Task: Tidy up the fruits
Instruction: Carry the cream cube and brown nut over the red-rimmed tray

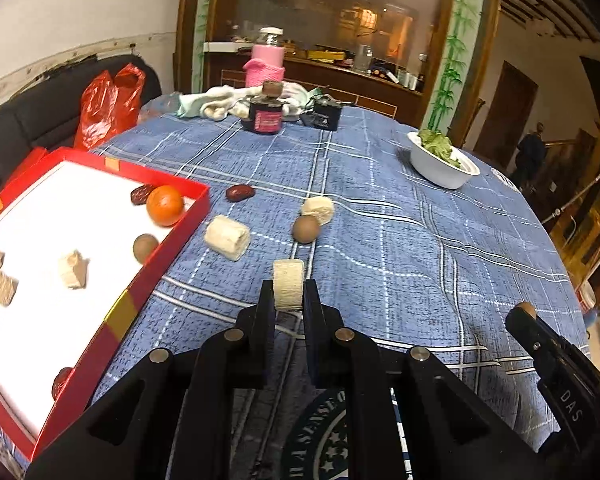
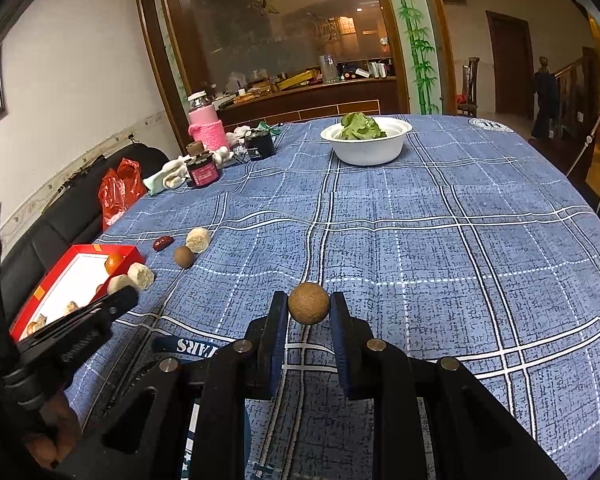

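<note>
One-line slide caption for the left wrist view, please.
Left gripper holds a pale chunk above the blue cloth, red box at left.

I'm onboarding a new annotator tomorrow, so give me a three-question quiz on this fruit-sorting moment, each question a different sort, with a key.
1. True or false: the left gripper is shut on a round brown fruit.
2. Multiple choice: where is the orange? A) inside the red box B) in the white bowl C) on the bare tablecloth
3. Fill in: the right gripper holds a round brown ____.

Key
1. False: it grips a pale cylindrical piece; the brown fruit is in the right gripper.
2. A: the orange lies in the box's far corner, beside a red date.
3. fruit
</note>
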